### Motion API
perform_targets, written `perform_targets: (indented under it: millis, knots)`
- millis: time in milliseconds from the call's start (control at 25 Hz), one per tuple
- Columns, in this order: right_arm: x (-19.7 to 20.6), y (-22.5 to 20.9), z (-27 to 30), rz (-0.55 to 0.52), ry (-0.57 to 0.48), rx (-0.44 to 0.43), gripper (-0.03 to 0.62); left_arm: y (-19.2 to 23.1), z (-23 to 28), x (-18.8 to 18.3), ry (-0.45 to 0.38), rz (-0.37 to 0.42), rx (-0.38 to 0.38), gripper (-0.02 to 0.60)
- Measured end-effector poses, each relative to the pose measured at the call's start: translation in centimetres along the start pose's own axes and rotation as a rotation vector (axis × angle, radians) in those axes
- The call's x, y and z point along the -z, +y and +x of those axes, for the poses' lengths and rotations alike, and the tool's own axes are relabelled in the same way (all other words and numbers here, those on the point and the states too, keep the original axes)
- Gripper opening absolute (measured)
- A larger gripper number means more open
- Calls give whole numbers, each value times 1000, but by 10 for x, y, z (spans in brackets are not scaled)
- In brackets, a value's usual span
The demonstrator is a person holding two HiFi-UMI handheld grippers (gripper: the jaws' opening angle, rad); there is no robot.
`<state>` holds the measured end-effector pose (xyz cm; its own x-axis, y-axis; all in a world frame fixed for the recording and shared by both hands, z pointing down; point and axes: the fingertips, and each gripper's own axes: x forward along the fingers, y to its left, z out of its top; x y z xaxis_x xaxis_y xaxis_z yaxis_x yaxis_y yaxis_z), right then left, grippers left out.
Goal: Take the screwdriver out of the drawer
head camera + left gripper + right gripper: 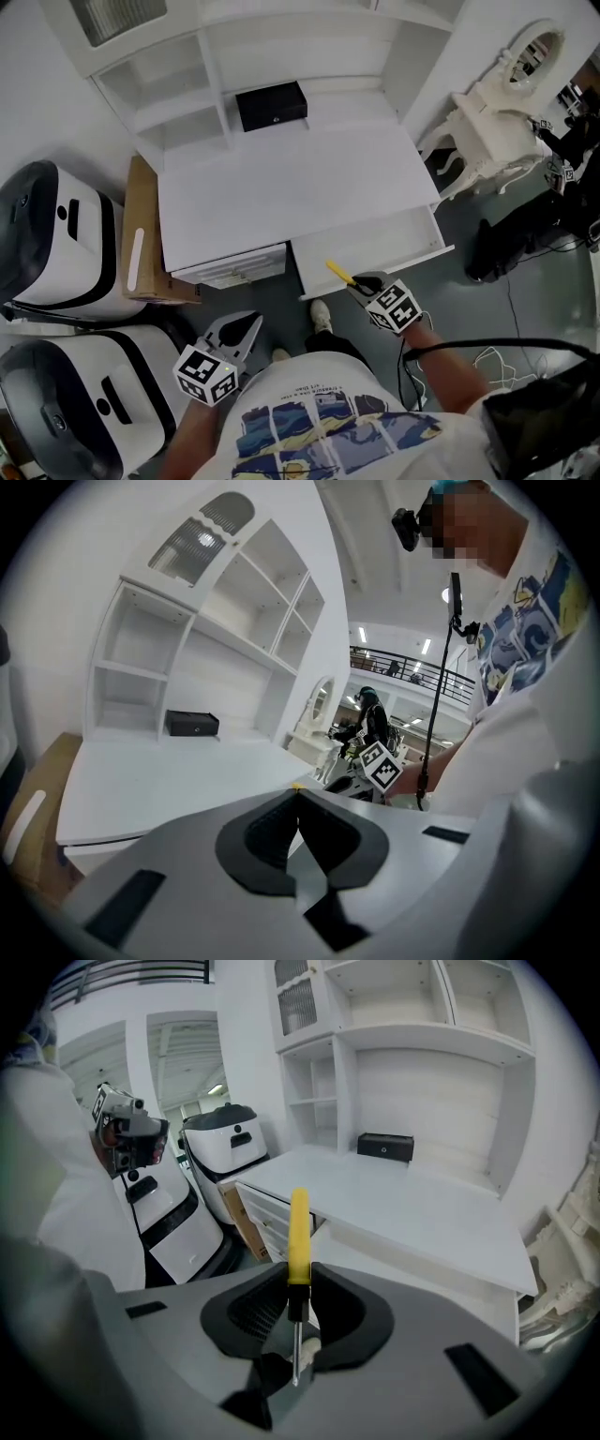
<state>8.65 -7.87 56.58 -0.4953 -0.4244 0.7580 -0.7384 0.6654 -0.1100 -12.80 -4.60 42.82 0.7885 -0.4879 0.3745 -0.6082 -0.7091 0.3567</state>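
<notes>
A white room with a grey floor holds a white bench (291, 187) backed by a hutch of open shelf compartments (178, 89). A black box (271, 105) sits at the back of the bench top, under the lowest shelf. Under the bench's right half the drawer (422, 257) stands pulled out, its white inside showing. Under the left half is a stack of drawers (234, 265) whose contents cannot be seen.

The screwdriver (339, 273) is out of the drawer, over its front rim. It is clamped in the right tongs (361, 281), jaws partly closed on the dark collar. The yellow handle sticks out past the tips and the thin metal shaft runs back between the pads. The left tongs (246, 328) are lower and to the left, over the floor before the drawer stack, with tips together and nothing between them.

A cardboard sheet (145, 234) leans on the bench's left side, with two white-and-black machines (56, 244) beyond it. To the right an ornate white vanity table (492, 131) stands near the drawer's far corner, with cables (525, 281) on the floor beside it. Both tongs are in the floor gap between the bench front and the person's torso (319, 422), which covers the lower part of the head view.
</notes>
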Motion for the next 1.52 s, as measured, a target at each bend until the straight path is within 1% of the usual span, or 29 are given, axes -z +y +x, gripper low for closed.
perform_targets:
  millis: [320,600,920,1080,1520]
  knots:
    - [-11,61,-22,56,-73,-9,94,-11,-24,19,5,11,39,14]
    - [-11,102,-44,66,-117,-18,94,-28,-38,30,7,29,69,14]
    - [-9,127,-56,85,-148,-10,94,-37,-49,39,3,38,90,14]
    - [-9,138,-57,73,-153,-8,94,-39,-55,42,-3,42,97,14]
    - [-23,161,-51,23,-163,-35,94,-34,-68,48,-11,41,82,14]
